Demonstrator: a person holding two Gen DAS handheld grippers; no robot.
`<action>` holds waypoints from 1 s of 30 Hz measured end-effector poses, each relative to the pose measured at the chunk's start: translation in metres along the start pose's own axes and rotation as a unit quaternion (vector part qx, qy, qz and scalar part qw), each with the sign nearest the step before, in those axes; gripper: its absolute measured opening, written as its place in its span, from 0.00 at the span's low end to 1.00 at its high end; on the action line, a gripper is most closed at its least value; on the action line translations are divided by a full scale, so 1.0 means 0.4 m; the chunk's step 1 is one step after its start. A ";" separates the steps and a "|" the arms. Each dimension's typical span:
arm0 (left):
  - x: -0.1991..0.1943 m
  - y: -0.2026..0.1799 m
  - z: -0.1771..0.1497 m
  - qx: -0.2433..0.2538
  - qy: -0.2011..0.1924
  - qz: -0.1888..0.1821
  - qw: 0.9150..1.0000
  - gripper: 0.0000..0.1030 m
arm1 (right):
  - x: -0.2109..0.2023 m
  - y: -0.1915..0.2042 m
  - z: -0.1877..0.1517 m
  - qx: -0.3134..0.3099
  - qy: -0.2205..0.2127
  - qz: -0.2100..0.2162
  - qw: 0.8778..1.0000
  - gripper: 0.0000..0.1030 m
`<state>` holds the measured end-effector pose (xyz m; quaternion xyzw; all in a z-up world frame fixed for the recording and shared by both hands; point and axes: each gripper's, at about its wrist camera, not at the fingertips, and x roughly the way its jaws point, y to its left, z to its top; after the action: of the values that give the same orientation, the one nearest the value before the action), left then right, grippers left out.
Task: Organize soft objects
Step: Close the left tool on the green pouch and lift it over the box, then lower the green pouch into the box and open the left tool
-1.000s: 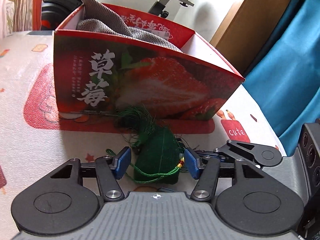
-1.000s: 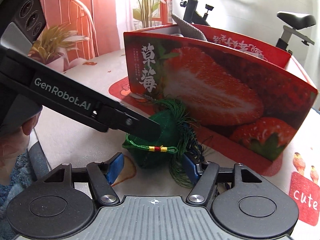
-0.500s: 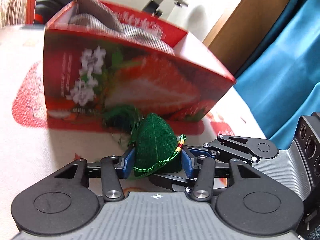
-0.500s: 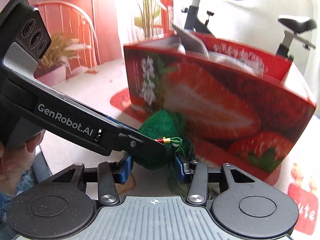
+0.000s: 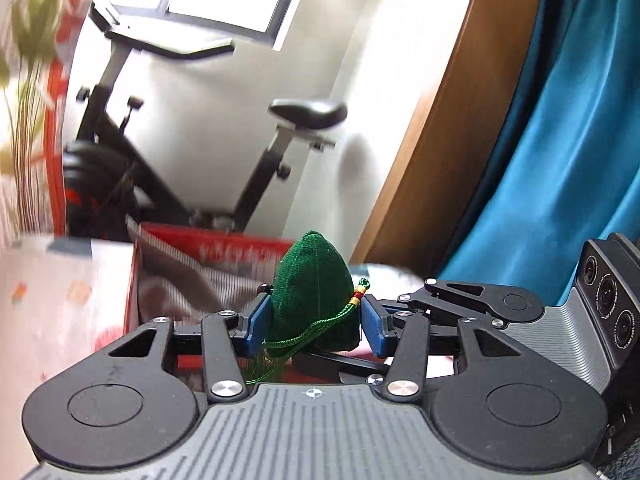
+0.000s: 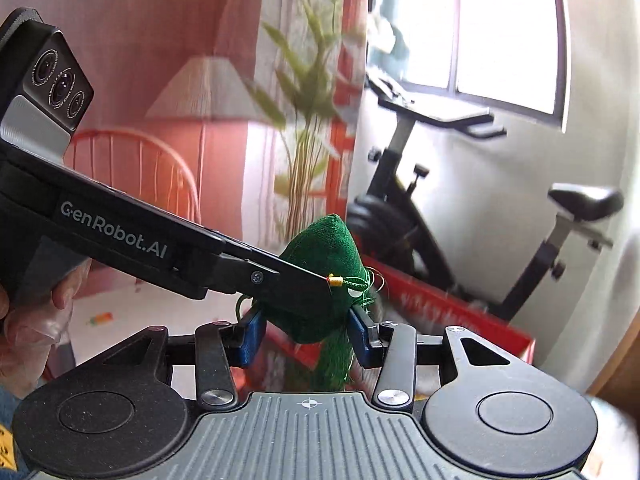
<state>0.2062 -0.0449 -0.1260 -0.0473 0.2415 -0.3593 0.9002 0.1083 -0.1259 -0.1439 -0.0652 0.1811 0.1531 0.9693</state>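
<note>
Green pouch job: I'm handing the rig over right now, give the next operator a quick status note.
Left gripper: shut on the green pouch.
Right gripper: shut on the same pouch from the other side.
Pouch: held in the air by both, tassel hanging below, just short of the red box.
Box: a grey cloth lies in it.
Left: carry the pouch over the box and release it.

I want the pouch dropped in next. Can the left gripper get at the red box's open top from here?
Probably yes: the left gripper holds the green pouch above the red box, whose open top lies just ahead, only partly filled by grey cloth.
</note>
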 end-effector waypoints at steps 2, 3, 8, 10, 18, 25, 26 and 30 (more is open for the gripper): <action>0.000 -0.017 0.045 0.013 -0.020 0.001 1.000 0.50 | -0.005 -0.018 0.045 -0.012 -0.014 -0.009 1.000 0.41; 0.000 -0.024 0.062 0.018 -0.029 0.001 0.999 0.50 | -0.004 -0.025 0.064 -0.018 -0.019 -0.014 1.000 0.41; 0.050 -0.026 0.125 0.032 -0.053 -0.005 0.998 0.50 | 0.031 -0.078 0.125 -0.032 -0.026 -0.041 0.998 0.41; 0.084 -0.011 0.128 0.035 -0.047 -0.004 0.998 0.50 | 0.063 -0.102 0.124 -0.027 -0.020 -0.044 0.998 0.41; 0.248 0.048 0.077 0.017 0.000 -0.011 1.000 0.50 | 0.214 -0.168 0.009 0.008 0.041 -0.060 0.997 0.41; 0.344 0.106 0.031 -0.001 0.029 0.010 1.000 0.50 | 0.288 -0.214 -0.084 0.064 0.089 -0.084 0.990 0.41; 0.348 0.115 0.027 -0.004 0.029 0.016 0.999 0.50 | 0.290 -0.218 -0.097 0.069 0.096 -0.089 0.989 0.42; 0.309 0.169 0.010 -0.014 0.028 0.039 0.999 0.50 | 0.280 -0.236 -0.134 0.089 0.107 -0.099 0.985 0.44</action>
<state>0.3275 -0.0783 -0.1894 -0.0404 0.2734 -0.3221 0.9055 0.2204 -0.1943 -0.2283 -0.0122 0.2891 0.0321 0.9567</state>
